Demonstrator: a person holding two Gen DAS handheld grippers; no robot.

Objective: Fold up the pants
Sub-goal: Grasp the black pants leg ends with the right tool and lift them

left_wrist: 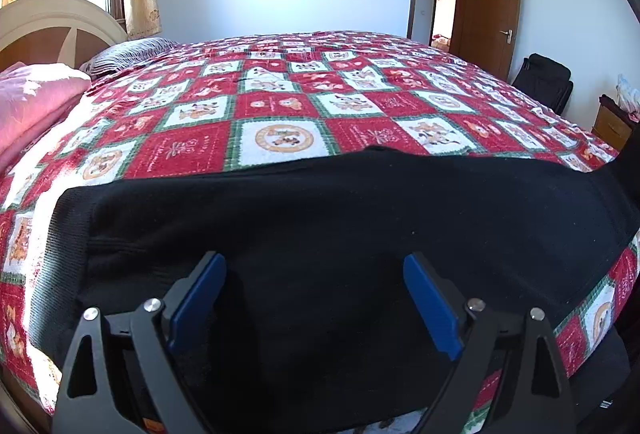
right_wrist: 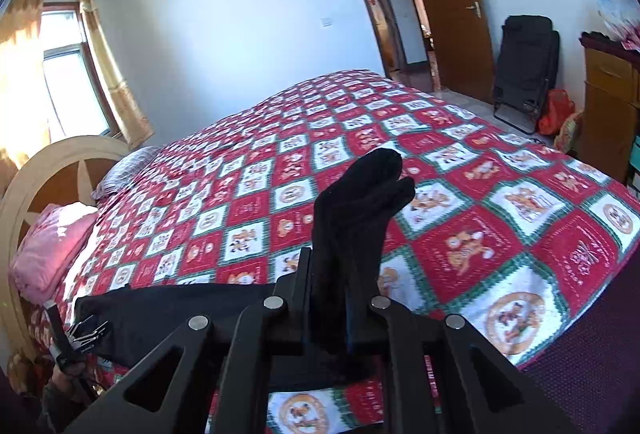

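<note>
Black pants [left_wrist: 320, 218] on checked bedspread [left_wrist: 280, 102]; left tongs [left_wrist: 316, 298] wide, empty; right tongs [right_wrist: 340, 298] pinch pants.

The black pants [left_wrist: 360, 218] lie spread flat across the near edge of the bed, a dark knit fabric with a ribbed band along their left end, the cloth smooth and running left to right. Over on the right, one end of them [right_wrist: 356, 202] is bunched and lifted clear of the bed, standing up in a folded, finger-like clump
</note>
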